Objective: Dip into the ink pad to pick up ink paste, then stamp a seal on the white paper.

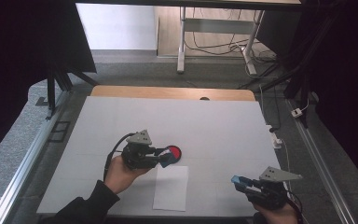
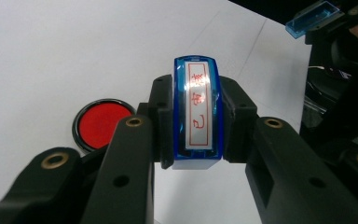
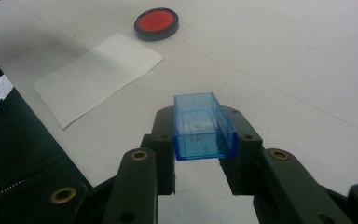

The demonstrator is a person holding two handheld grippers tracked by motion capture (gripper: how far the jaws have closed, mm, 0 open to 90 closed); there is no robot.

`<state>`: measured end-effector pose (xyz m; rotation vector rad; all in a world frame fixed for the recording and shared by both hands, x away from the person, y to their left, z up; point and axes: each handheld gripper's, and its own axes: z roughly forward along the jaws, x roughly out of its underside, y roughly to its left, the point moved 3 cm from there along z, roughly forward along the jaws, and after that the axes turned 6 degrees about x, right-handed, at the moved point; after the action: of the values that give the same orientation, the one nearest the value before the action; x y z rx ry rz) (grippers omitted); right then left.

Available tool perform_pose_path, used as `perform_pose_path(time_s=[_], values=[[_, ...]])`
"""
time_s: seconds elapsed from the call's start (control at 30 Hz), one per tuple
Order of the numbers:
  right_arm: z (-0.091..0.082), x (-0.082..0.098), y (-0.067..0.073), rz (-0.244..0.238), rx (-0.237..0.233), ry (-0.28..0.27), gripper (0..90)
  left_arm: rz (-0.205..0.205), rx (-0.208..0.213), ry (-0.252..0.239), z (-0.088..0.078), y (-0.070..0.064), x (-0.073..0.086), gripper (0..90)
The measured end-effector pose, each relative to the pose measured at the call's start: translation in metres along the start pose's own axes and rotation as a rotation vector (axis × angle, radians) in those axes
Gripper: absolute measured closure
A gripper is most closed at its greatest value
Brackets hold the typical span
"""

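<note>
Blue translucent plastic is catching the light at both ends of the white table (image 1: 121,121), where we are working with a two-jaw gripper in each hand. Our left gripper (image 2: 196,122) is clamping a blue stamp (image 2: 196,114) by its two long sides, jaws pressed tight against the casing. In the left gripper view the stamp is standing with its long axis running straight away from the camera, its printing face turned up toward the lens. That face is carrying a red rectangular border with red characters set in a column along the long axis; glare is washing over them and we cannot read them. In the high view the left gripper (image 1: 167,157) is holding the stamp just beside a round red ink pad (image 1: 173,152) in a black rim, which is lying flat on the table beyond a white sheet of paper (image 1: 171,187). Our right gripper (image 3: 204,133) is gripping the stamp's clear blue cap (image 3: 202,126), hollow side up, long axis pointing away along the jaws. In the high view that right gripper (image 1: 240,182) is sitting near the front edge, well apart from the pad, its cap pointing left toward the paper.
</note>
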<state>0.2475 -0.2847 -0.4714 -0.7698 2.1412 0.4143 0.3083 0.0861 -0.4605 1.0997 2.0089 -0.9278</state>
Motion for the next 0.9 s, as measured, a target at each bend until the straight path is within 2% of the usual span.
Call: perform_pose_path(time_s=[0.6, 0.8, 0.9], values=[[0.0, 0.0, 0.001, -0.013, -0.003, 0.001, 68.3, 0.005, -0.001, 0.029, 0.0, -0.013, 0.013, 69.7], [0.0, 0.0, 0.002, -0.015, -0.002, 0.003, 68.3, -0.031, 0.013, 0.045, 0.004, -0.015, 0.017, 69.8], [0.001, 0.0, 0.001, -0.013, -0.006, 0.002, 68.3, -0.032, 0.01, 0.054, 0.006, -0.016, 0.018, 69.8]])
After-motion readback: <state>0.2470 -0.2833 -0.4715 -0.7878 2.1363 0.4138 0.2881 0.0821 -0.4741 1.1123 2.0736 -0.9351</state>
